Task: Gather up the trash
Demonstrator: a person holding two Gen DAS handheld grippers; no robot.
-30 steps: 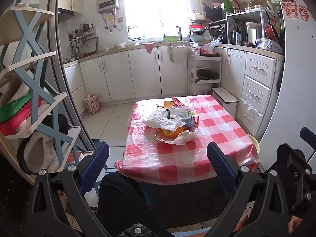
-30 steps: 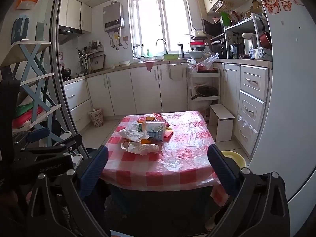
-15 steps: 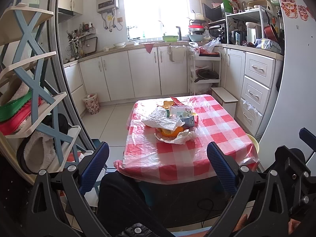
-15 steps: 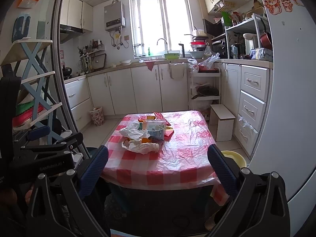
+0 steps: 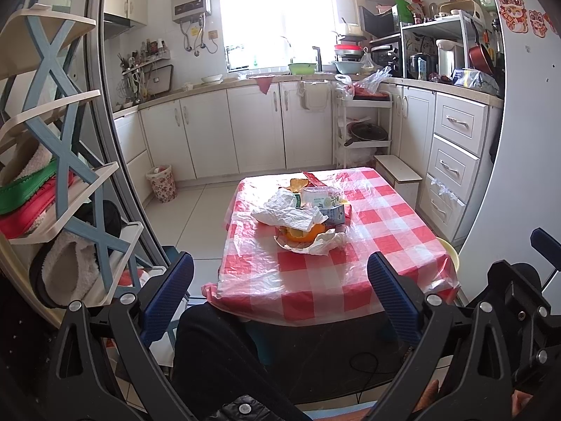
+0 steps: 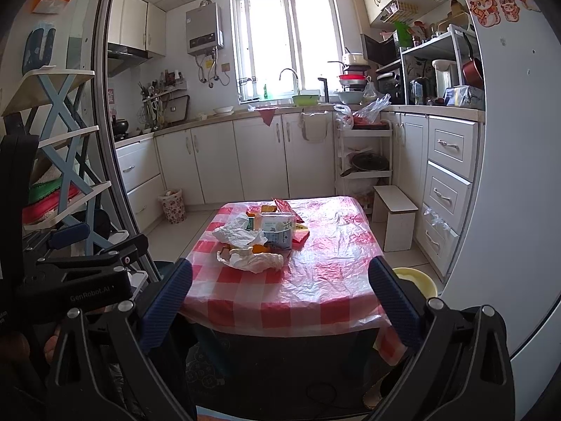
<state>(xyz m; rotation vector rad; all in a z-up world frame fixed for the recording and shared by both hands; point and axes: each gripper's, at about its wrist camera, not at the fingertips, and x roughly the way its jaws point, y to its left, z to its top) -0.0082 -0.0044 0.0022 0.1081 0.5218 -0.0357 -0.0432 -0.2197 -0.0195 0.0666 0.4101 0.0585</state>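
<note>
A pile of trash sits on the red-checked table (image 5: 385, 231) (image 6: 315, 280): crumpled white paper (image 5: 287, 210) (image 6: 238, 233), orange peel (image 5: 298, 233) (image 6: 259, 248), a milk carton (image 5: 329, 207) (image 6: 277, 229) and a red wrapper (image 5: 313, 178) (image 6: 285, 207). My left gripper (image 5: 280, 291) is open and empty, well short of the table's near edge. My right gripper (image 6: 280, 293) is open and empty, also before the near edge. The left gripper's body also shows in the right wrist view (image 6: 87, 273).
A floral waste basket (image 5: 162, 187) (image 6: 172, 206) stands by the left cabinets. A shoe rack (image 5: 63, 175) is at my left, a white fridge (image 5: 519, 175) at my right, a small white stool (image 6: 394, 217) and a yellow basin (image 6: 417, 280) beside the table.
Both grippers have drifted slightly forward and up; the table sits a little lower in the right wrist view. Nothing was grasped.
</note>
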